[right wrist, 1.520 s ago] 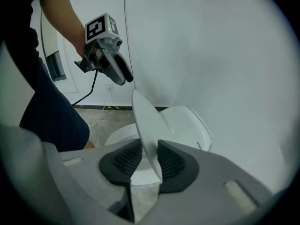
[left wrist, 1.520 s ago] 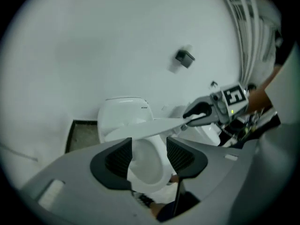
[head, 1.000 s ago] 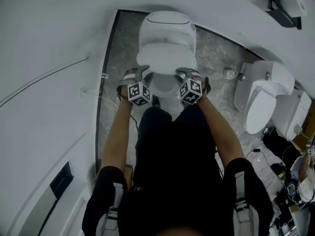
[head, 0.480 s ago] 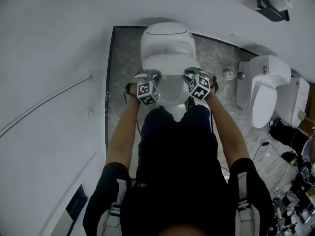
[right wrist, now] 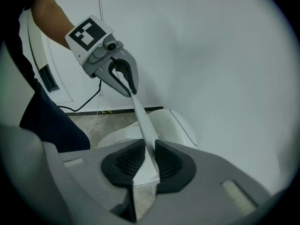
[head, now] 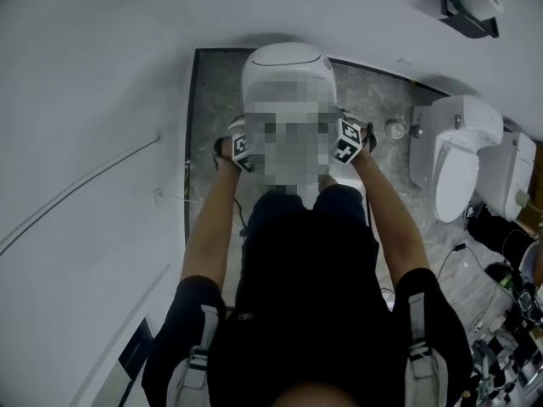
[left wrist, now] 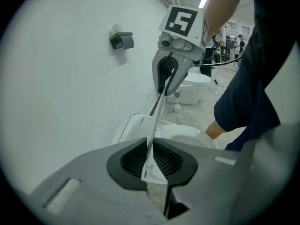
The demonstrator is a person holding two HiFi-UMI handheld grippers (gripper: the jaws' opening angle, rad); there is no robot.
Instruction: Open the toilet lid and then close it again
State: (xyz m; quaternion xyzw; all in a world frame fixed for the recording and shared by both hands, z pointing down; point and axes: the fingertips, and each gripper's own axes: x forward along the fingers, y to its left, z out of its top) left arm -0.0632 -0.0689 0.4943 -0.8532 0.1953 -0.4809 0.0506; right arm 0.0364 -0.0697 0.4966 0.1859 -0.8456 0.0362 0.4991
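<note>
Pinching the toilet lid [right wrist: 143,121] by its opposite side edges with left gripper [left wrist: 151,159] and right gripper [right wrist: 149,161], jaws just closing, clamped on the thin plastic. Lid raised off the seat [right wrist: 117,137]. White wall [head: 85,75] close on the left beyond a narrow strip of marble floor [head: 212,83]; second toilet [head: 454,168] well apart on the right.

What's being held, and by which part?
The toilet lid: left gripper and right gripper, jaws just closed further, each pinch its thin rim on opposite sides.
</note>
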